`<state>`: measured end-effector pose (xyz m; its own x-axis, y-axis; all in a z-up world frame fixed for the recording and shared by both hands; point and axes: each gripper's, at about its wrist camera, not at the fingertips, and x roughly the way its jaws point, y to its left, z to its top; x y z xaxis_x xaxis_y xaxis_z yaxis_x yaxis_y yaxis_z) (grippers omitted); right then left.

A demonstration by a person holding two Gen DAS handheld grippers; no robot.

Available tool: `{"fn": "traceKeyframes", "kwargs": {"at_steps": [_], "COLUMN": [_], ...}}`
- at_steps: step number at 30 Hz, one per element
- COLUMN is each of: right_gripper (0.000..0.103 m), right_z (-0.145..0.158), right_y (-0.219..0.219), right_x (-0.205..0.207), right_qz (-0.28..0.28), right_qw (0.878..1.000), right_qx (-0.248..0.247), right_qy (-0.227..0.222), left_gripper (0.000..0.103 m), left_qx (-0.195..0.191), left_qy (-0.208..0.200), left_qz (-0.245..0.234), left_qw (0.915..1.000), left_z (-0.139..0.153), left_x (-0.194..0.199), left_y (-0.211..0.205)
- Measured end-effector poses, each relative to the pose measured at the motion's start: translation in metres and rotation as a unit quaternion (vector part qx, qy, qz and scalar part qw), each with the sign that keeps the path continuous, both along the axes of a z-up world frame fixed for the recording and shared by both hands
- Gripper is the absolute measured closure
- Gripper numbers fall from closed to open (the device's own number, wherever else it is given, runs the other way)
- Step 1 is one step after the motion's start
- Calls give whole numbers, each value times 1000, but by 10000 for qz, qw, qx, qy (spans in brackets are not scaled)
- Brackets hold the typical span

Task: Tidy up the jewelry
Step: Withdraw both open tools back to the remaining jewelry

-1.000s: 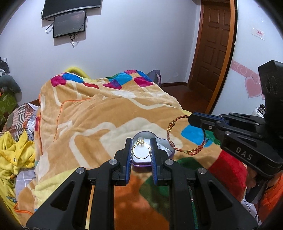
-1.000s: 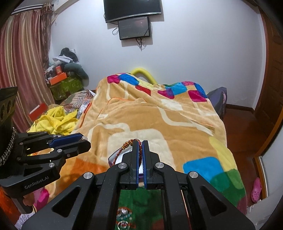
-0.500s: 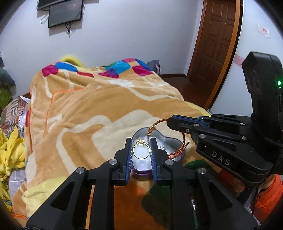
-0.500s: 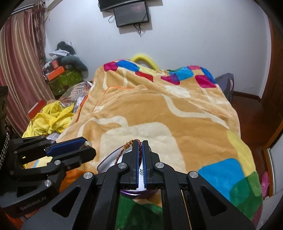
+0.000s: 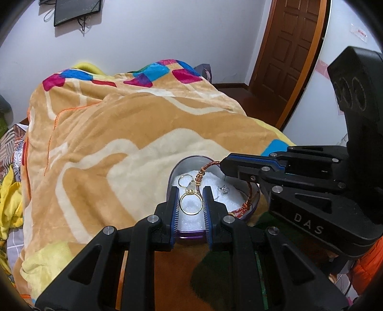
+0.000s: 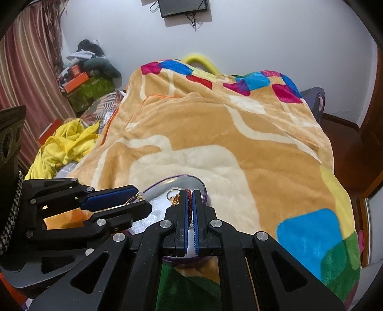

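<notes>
A purple heart-shaped tin (image 5: 172,176) with white padding lies open on the blanket; it also shows in the right wrist view (image 6: 202,185). My left gripper (image 5: 190,199) is shut on a gold ring (image 5: 191,202) and holds it over the tin. My right gripper (image 6: 190,201) is shut on a red and gold bangle (image 6: 189,203), which reaches into the tin (image 5: 249,195). Inside lie a thin hoop (image 5: 185,180) and a small silver piece (image 5: 224,189).
The tin rests on an orange patterned blanket (image 5: 119,134) covering the bed. Yellow clothes (image 6: 62,148) and boxes (image 6: 79,81) lie at the left. A wooden door (image 5: 287,55) stands at the right. A screen (image 6: 183,7) hangs on the far wall.
Both grippers have moved forward and down to the tin. The bangle, earlier held beside the tin, now hangs into it. The ring is now over the white padding.
</notes>
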<state>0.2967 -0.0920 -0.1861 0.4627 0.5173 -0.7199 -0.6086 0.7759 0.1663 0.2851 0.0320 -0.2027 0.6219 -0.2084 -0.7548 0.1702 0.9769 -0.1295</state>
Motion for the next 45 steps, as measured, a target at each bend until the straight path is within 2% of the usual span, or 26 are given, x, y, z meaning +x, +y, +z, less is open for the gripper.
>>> {"fn": "traceKeyframes", "kwargs": {"at_steps": [8, 14, 17, 21, 24, 35, 39, 45], "right_gripper": [97, 95, 90, 78, 77, 70, 70, 70], "right_z": [-1, 5, 9, 19, 28, 59, 62, 57], "right_y": [-3, -4, -5, -10, -13, -29, -35, -45], "right_x": [2, -3, -7, -15, -25, -71, -84, -100], "right_qz": [8, 26, 21, -46, -70, -156, -202, -306], "right_qw": [9997, 9996, 9996, 9997, 9995, 9974, 9971, 9972], "right_qx": [-150, -258, -270, -230, -200, -100, -39, -36], "right_qy": [206, 108, 49, -86, -217, -696, -737, -686], "left_gripper": [85, 85, 85, 85, 84, 63, 61, 61], "left_qx": [102, 171, 147, 159, 217, 347, 350, 262], "left_qy": [19, -117, -184, -282, -375, -699, -739, -560], "left_qz": [-80, 19, 83, 148, 176, 272, 271, 233], "left_qw": [9999, 9998, 9997, 9994, 9989, 9966, 9963, 9978], "left_z": [0, 12, 20, 33, 42, 70, 73, 62], "left_x": [0, -8, -14, -24, -34, -79, -94, -108], "left_y": [-4, -1, 3, 5, 5, -1, -2, -4]}}
